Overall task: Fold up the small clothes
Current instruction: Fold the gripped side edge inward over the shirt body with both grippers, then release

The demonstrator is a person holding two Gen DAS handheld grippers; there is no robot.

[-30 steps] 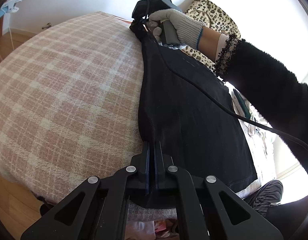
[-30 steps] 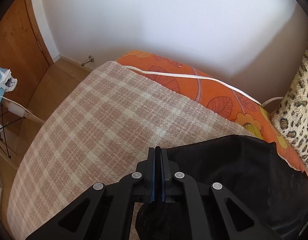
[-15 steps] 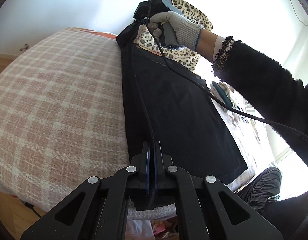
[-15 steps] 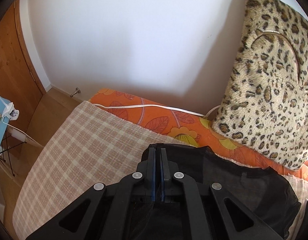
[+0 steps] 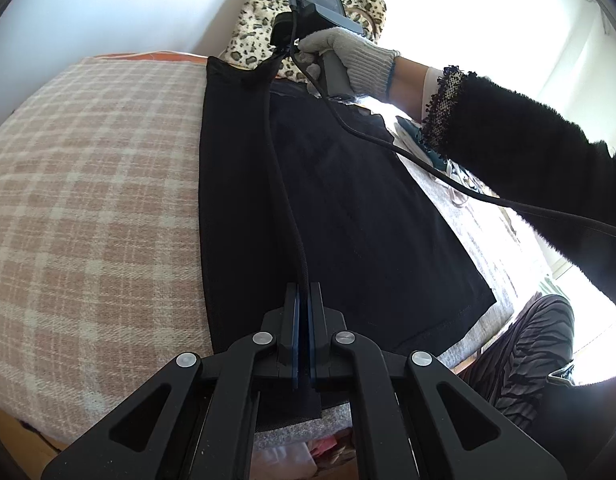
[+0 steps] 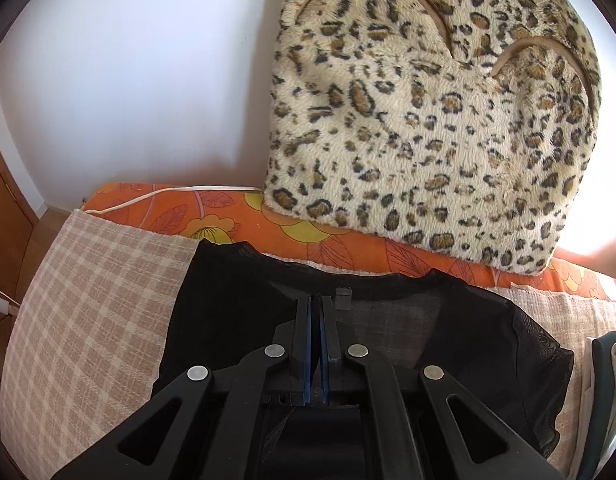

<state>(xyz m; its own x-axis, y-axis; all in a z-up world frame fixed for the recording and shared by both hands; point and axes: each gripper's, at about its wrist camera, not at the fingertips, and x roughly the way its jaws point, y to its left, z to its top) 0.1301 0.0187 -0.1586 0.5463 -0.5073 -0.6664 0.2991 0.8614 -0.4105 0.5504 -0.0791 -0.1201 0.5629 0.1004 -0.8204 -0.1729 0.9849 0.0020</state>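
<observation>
At the left of the left wrist view lies the checked blanket [image 5: 92,200]; the black garment [image 5: 347,208] runs down the middle of the frame on it. Your left gripper [image 5: 304,300] is pinched tight on its raised long edge at bottom centre, and your right gripper [image 6: 315,312] is clamped on the same edge near the neckline. It looks thin, limp and light, so grip the hems and keep the edge taut.

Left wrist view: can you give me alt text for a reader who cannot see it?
The left gripper, shut on one edge of a black fabric garment, holds it taut against the right gripper, held by a grey-gloved hand at the far end. The garment lies over a pink-and-cream checked blanket, a leopard-print cushion behind.
</observation>
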